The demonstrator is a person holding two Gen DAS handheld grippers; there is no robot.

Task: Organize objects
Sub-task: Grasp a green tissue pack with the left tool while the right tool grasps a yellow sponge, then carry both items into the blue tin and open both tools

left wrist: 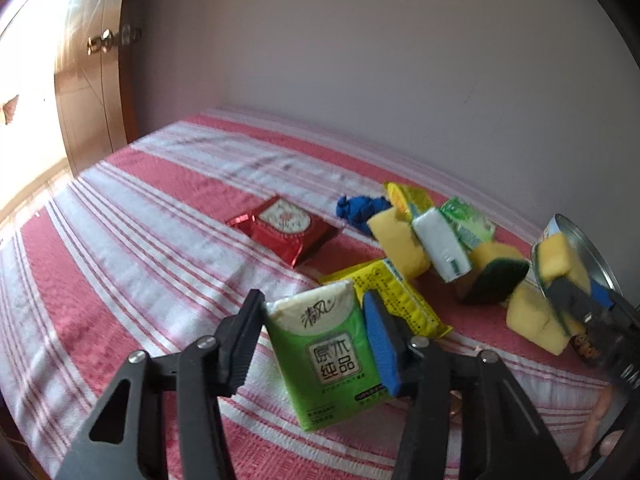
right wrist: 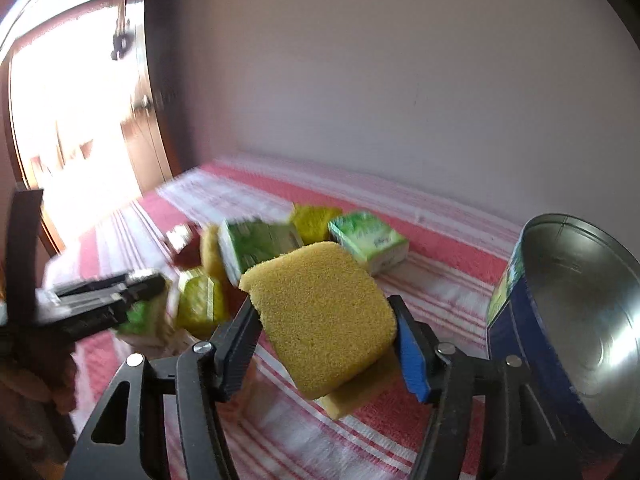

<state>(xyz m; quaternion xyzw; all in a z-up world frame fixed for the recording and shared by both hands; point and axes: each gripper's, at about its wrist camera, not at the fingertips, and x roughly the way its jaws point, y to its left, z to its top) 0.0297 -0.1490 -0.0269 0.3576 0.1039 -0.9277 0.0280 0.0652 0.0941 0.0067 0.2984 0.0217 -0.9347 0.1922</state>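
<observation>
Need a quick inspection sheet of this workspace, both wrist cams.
Surface: red-and-white striped bedspread, lightly wrinkled.
Job's things: green tissue pack in left tongs; yellow sponge in right tongs; open metal tin on its side at the right.
Clutter: red foil packet, blue crumpled item, yellow packet, more sponges and tissue packs in a loose pile.
Grippers: both tongs shut on their items, lifted off the bedspread.
Cables: nothing seen.
Surroundings: plain wall behind, wooden door left, bright light.
</observation>
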